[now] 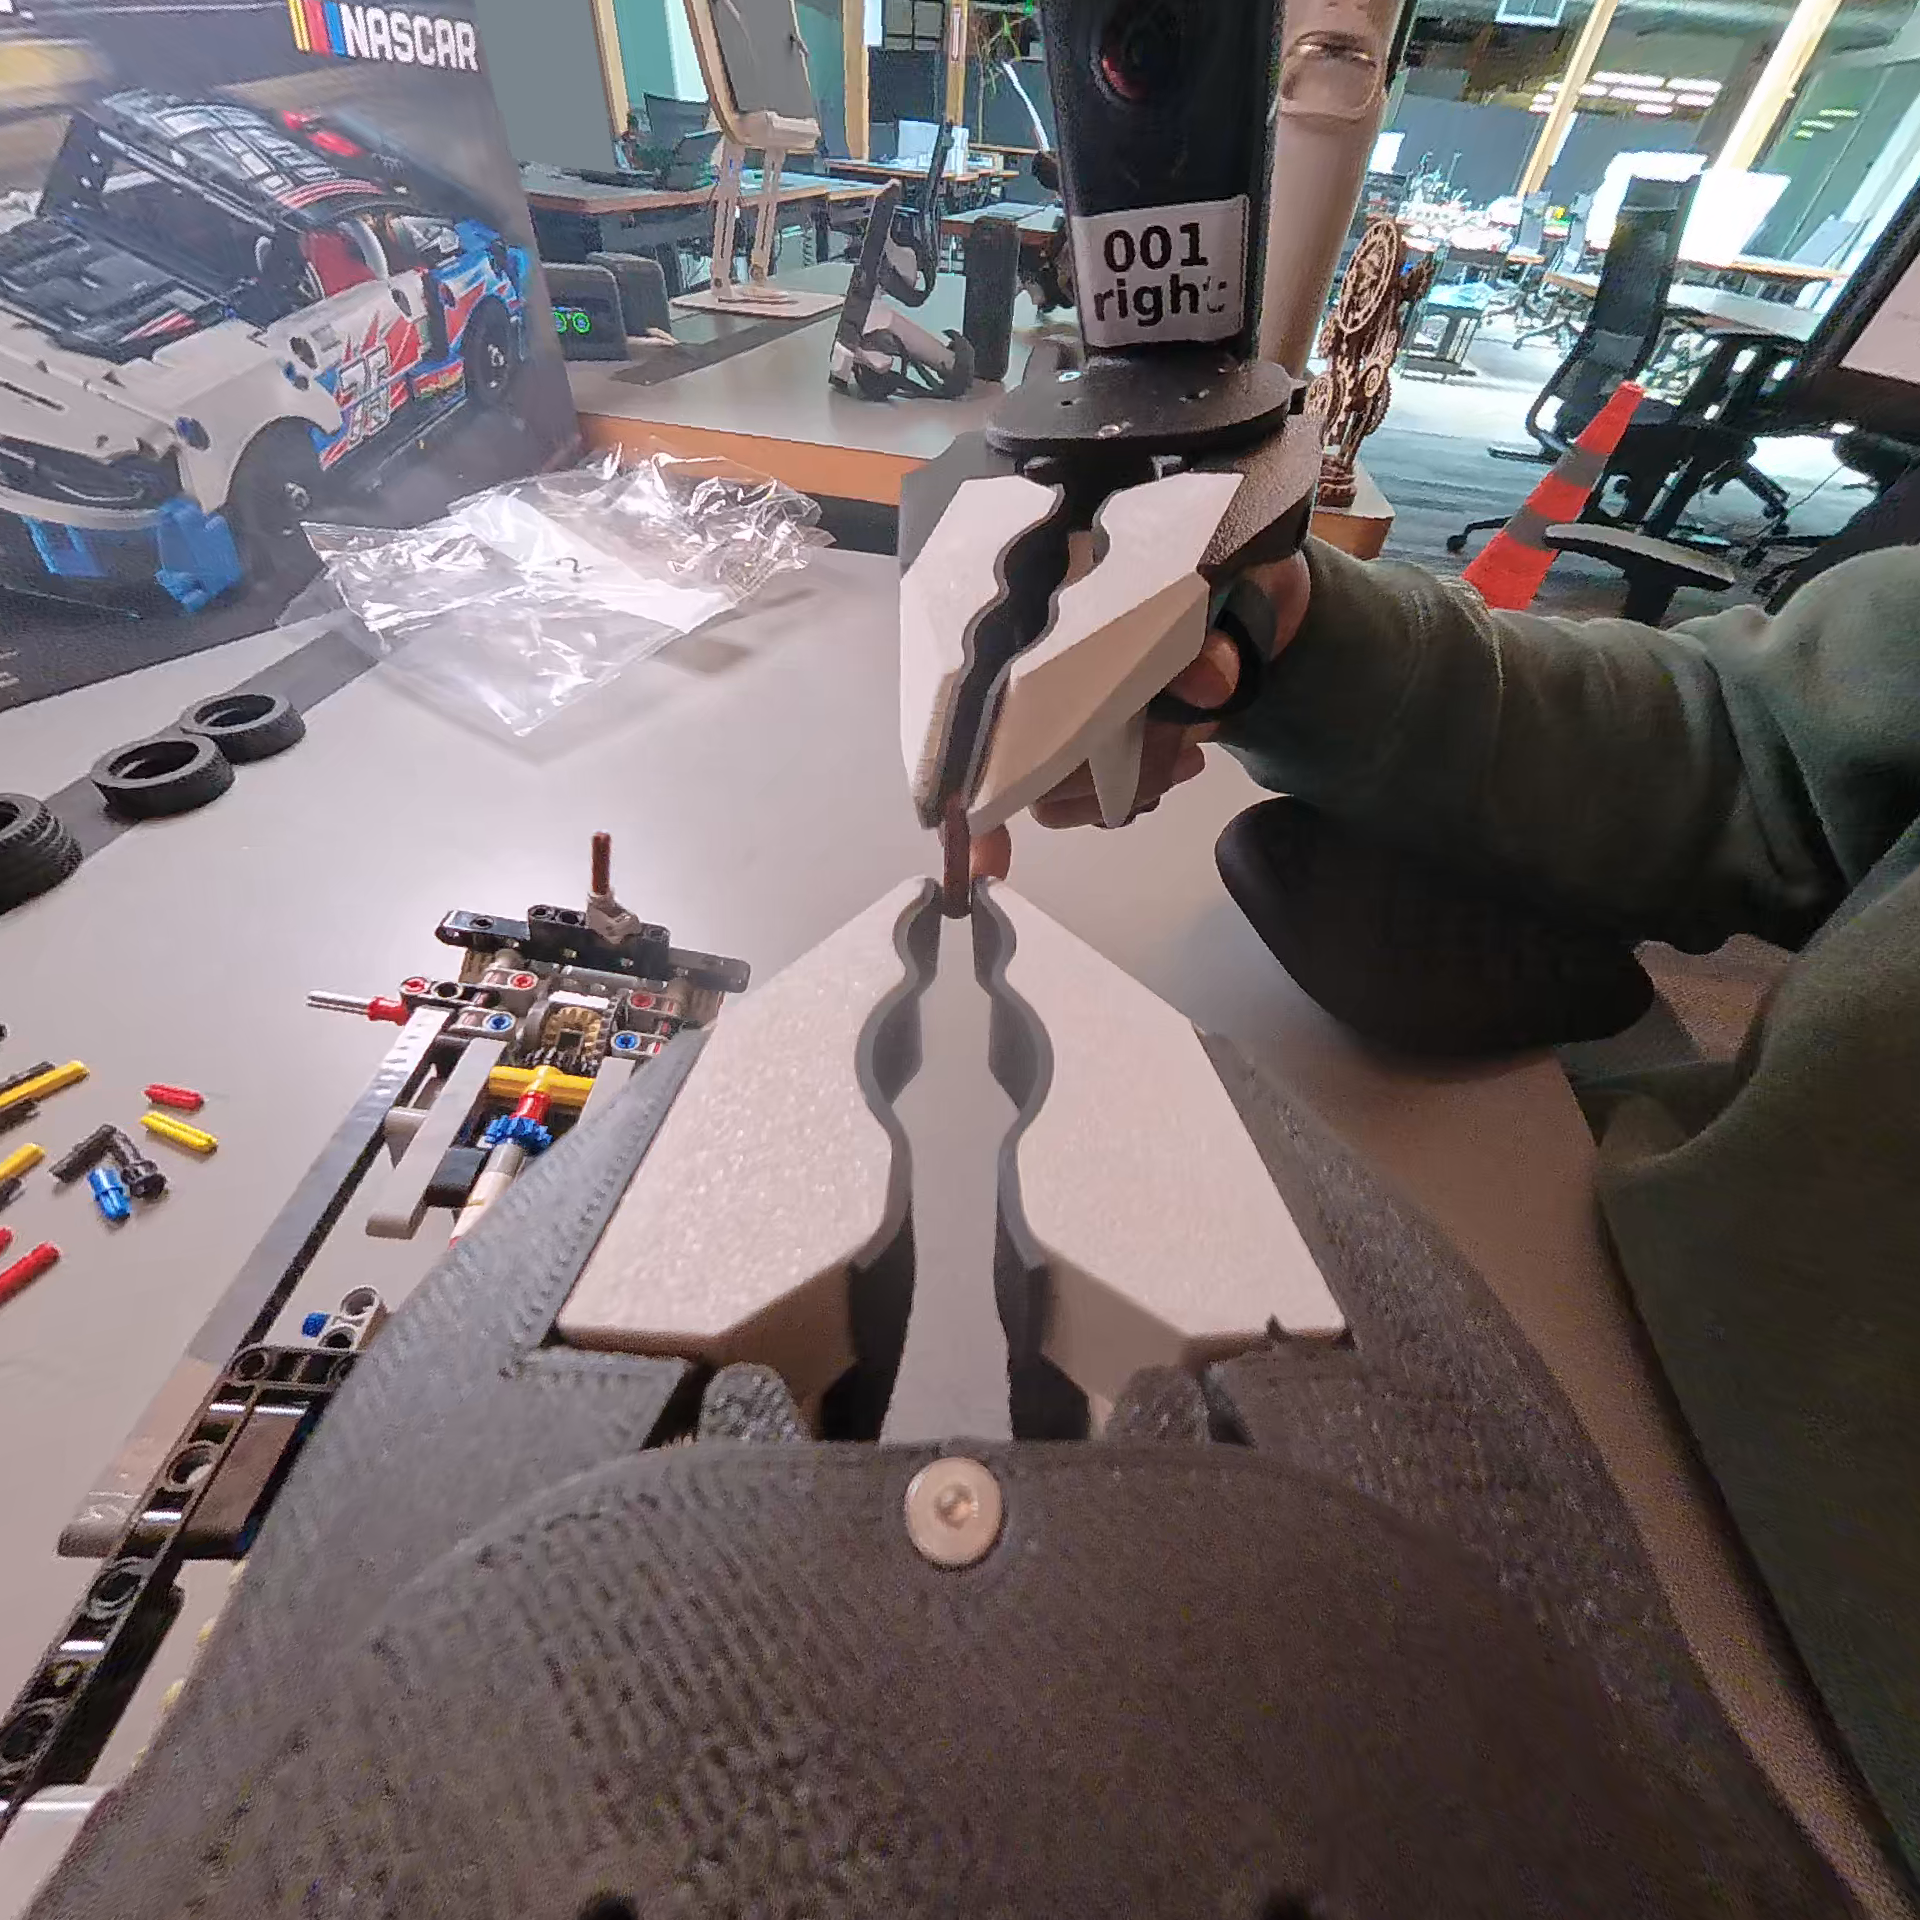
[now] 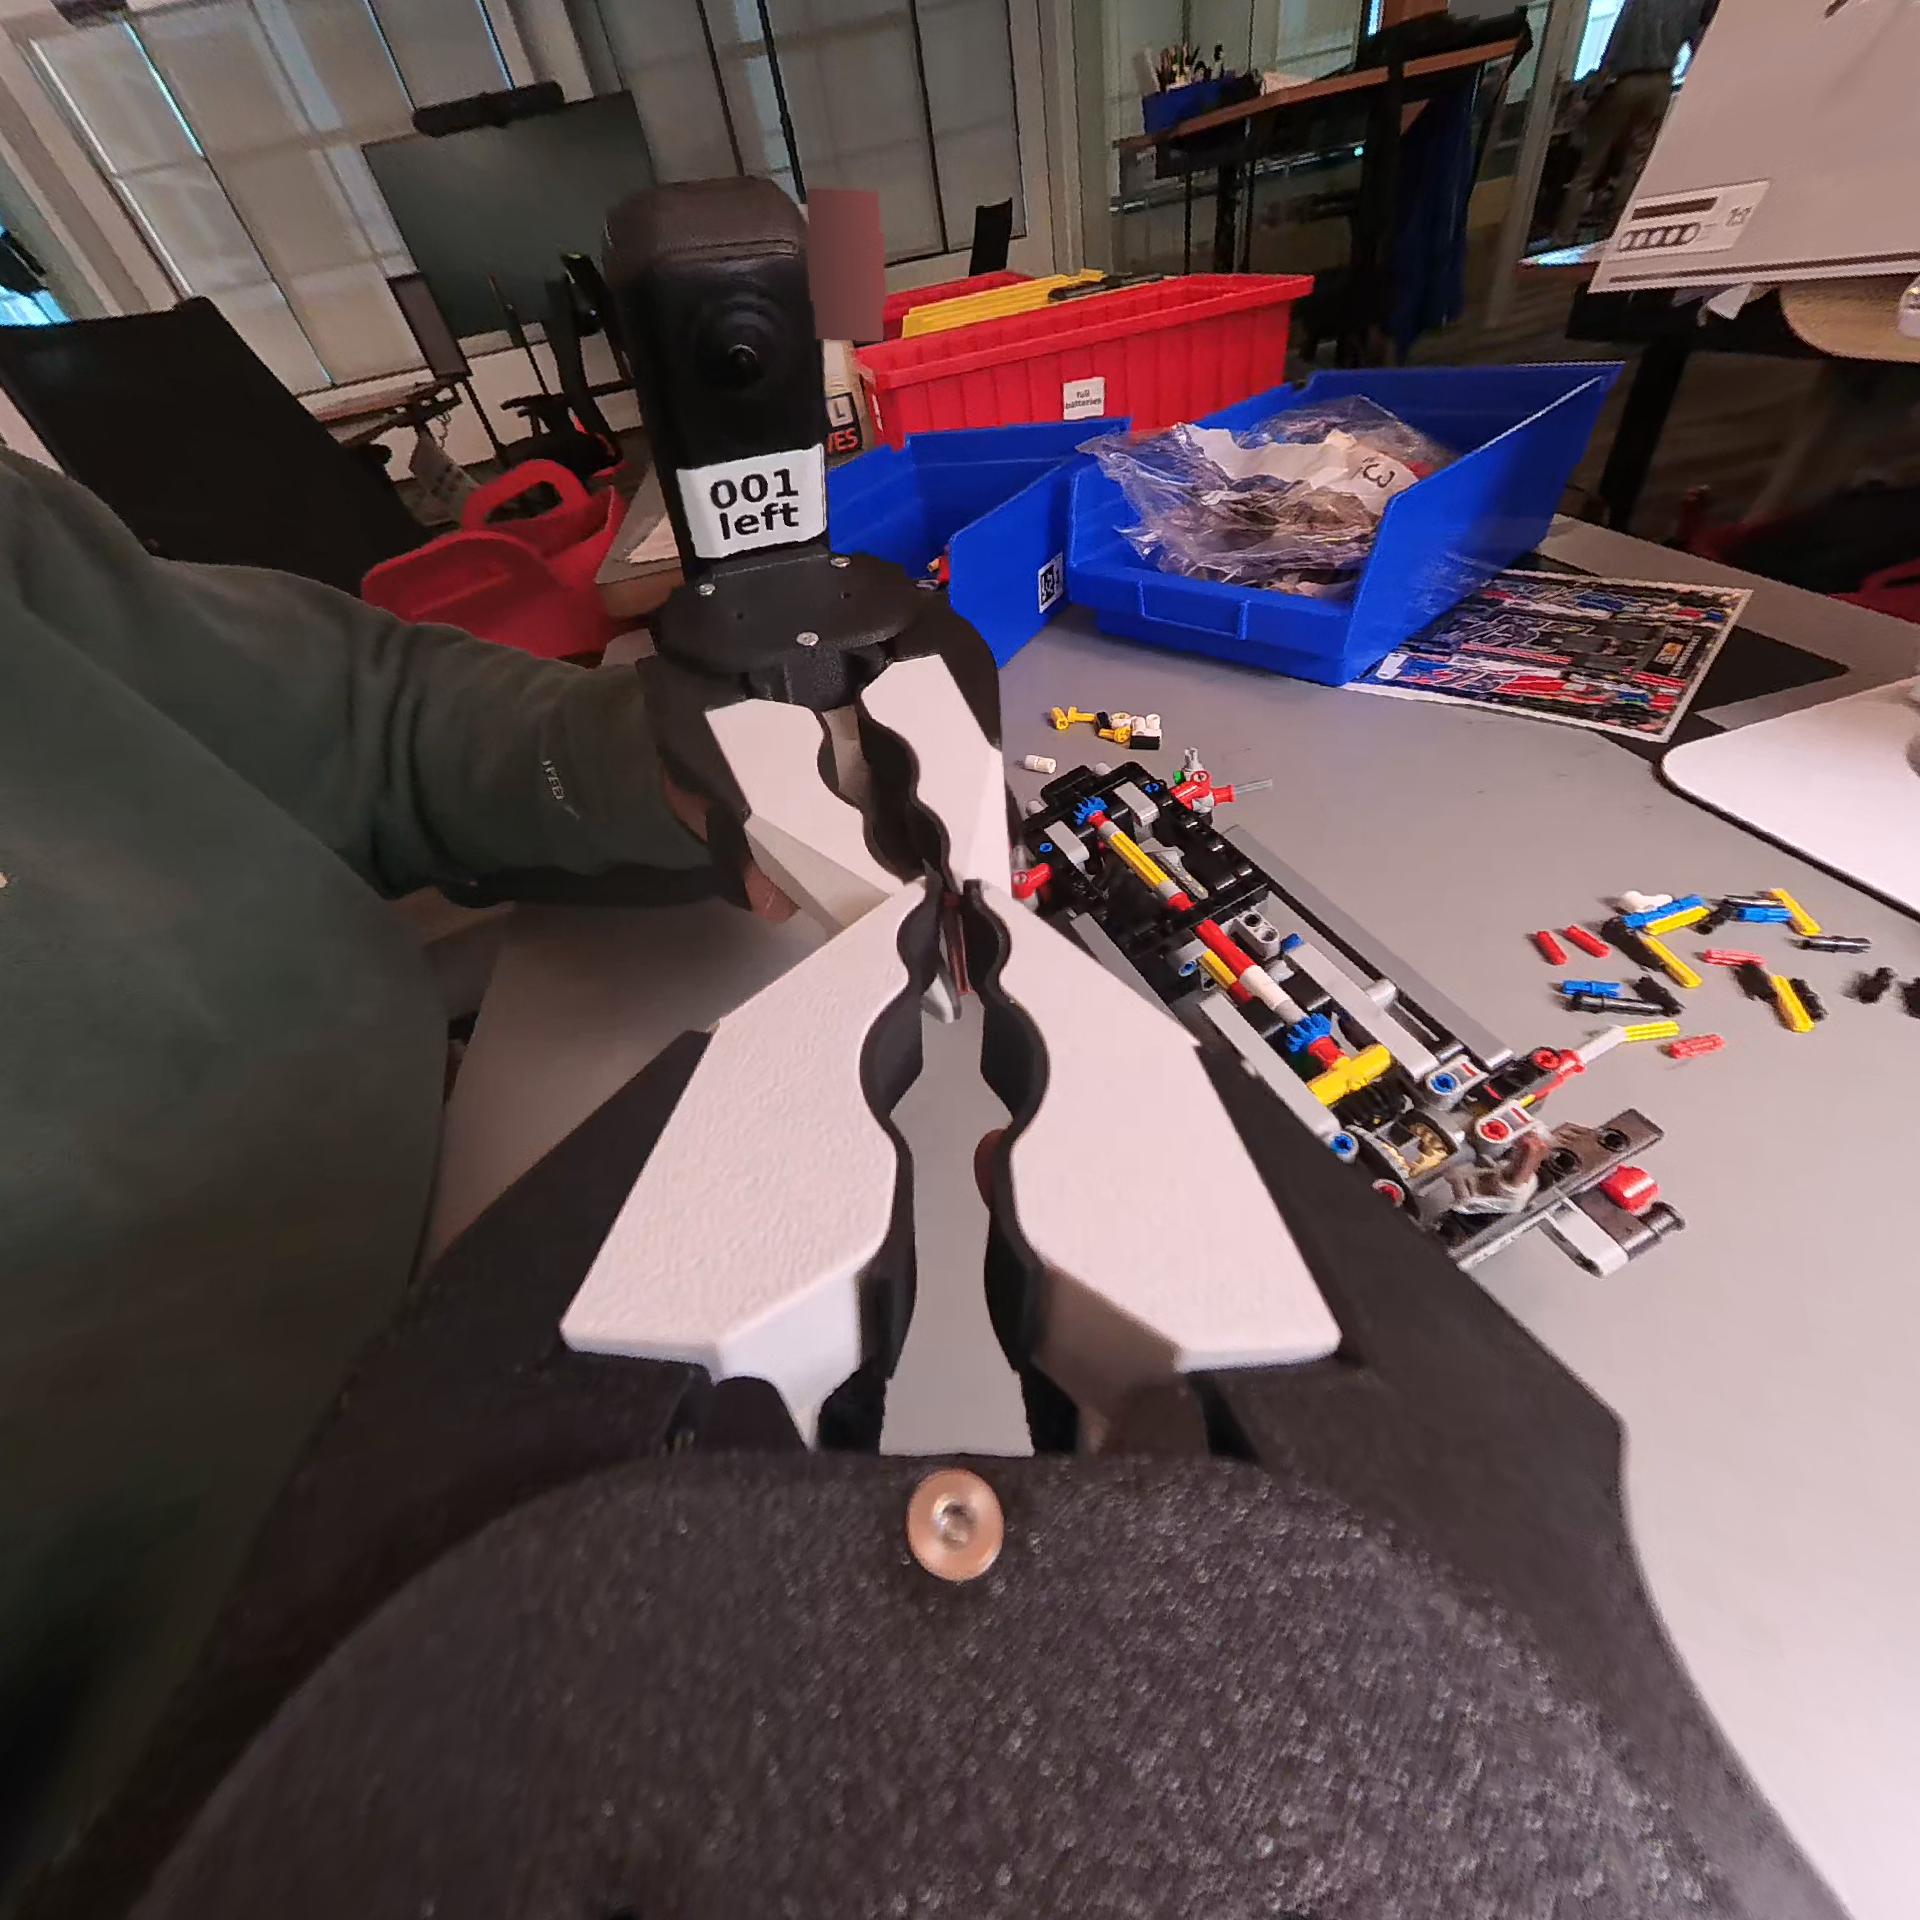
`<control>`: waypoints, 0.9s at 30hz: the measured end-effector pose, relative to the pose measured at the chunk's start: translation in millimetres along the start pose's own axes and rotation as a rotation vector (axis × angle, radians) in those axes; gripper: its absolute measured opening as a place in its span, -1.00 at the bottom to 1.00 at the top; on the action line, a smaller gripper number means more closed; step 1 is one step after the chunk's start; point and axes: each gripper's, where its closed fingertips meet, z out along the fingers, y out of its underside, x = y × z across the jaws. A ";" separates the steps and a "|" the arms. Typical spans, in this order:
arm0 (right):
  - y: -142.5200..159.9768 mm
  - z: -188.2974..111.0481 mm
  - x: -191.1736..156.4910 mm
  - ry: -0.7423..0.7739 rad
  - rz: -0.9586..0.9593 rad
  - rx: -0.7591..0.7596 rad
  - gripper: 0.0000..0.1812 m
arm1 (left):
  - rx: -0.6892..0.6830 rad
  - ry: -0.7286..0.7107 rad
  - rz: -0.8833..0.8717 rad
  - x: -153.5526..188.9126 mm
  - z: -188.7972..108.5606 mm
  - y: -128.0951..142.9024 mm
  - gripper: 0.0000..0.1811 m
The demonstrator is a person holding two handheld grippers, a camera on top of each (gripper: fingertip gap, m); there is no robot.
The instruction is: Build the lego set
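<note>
Open office, grey table (image 1: 644, 790). Left claw (image 1: 954, 902) and right claw (image 1: 951, 821) meet tip to tip above table, both clamped on same small brown axle (image 1: 955, 868). Lego chassis (image 2: 1340, 1023) lies flat just beside claws; loose pins (image 2: 1714, 956) beyond chassis.

Open office, desks (image 1: 727, 197), chairs (image 1: 1621, 395)

Bag (image 1: 551, 592) is crinkly clear plastic, tyres (image 1: 166, 774) matt black rubber, bins (image 2: 1340, 520) glossy blue plastic, table (image 1: 520, 831) smooth matt grey, sleeve (image 1: 1507, 727) soft green cloth.
</note>
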 end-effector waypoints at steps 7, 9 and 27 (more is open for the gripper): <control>-8.5 -7.8 -3.7 -0.031 -0.052 0.040 -0.87 | 0.087 0.039 -0.004 -0.6 -5.1 -7.5 -0.96; 1.6 -10.1 -2.0 -0.029 -0.134 -0.022 -0.85 | 0.089 0.064 -0.011 0.4 -5.0 -6.0 -0.97; 17.2 -38.7 49.5 -0.065 -0.258 -0.139 -1.00 | -0.085 -0.064 0.074 -32.2 27.3 2.3 -0.66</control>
